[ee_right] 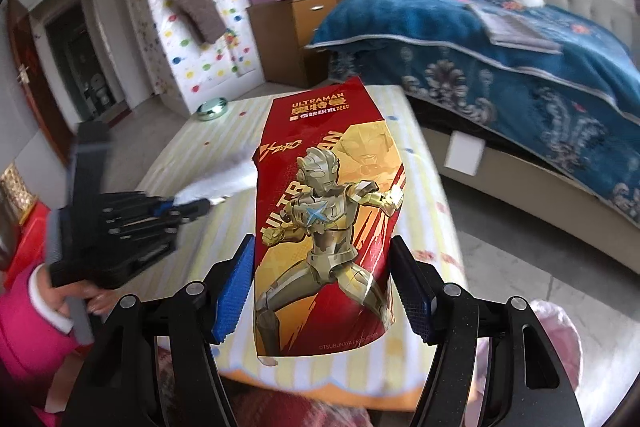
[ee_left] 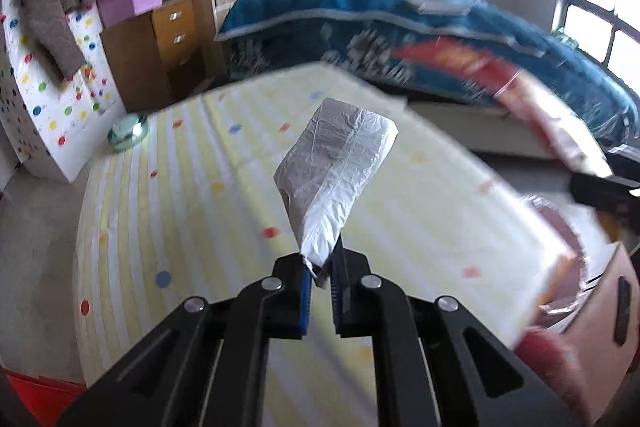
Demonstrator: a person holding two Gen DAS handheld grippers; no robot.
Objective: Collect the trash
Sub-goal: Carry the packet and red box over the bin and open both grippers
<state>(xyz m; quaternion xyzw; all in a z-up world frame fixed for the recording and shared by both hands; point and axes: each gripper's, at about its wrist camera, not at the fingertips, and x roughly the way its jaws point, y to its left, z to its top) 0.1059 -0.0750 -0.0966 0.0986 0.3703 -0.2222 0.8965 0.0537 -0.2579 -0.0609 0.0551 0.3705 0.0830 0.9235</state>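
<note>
- Left claw [ee_left: 322, 267]: pressed together on the lower corner of a crumpled white wrapper [ee_left: 336, 179], which stands up from the tips toward 12 o'clock, clear of the striped, dotted mattress [ee_left: 180, 195] below it
- White wrapper, handling: judged very light and limp; thin film or paper that creases and flutters. A corner pinch suffices, but the sheet may slide out of a shallow bite. A deeper hold across gathered folds would be more secure
- Right claw [ee_right: 324, 279]: spread wide, with both blue pads against the long side edges of a red and gold Ultraman carton [ee_right: 324, 219]. The carton points away toward 12 o'clock, lifted above the mattress
- Carton, handling: judged light and probably empty, since the open bottom edge at 6 o'clock shows thin card. The panels are semi-stiff yet crushable, and the glossy print may be slippery. Grip across the narrow width near mid-length; firm squeezing could buckle the walls
- In the right wrist view, the left claw appears at 9 o'clock, held by a hand [ee_right: 76, 301] in a pink sleeve, with the white wrapper trailing from its tips
- A cardboard box [ee_left: 600, 303] sits at 4 o'clock in the left wrist view; whether it is the trash container cannot be told
- A bed with a blue blanket [ee_right: 500, 39] stands at 2 o'clock, well apart from both items
</note>
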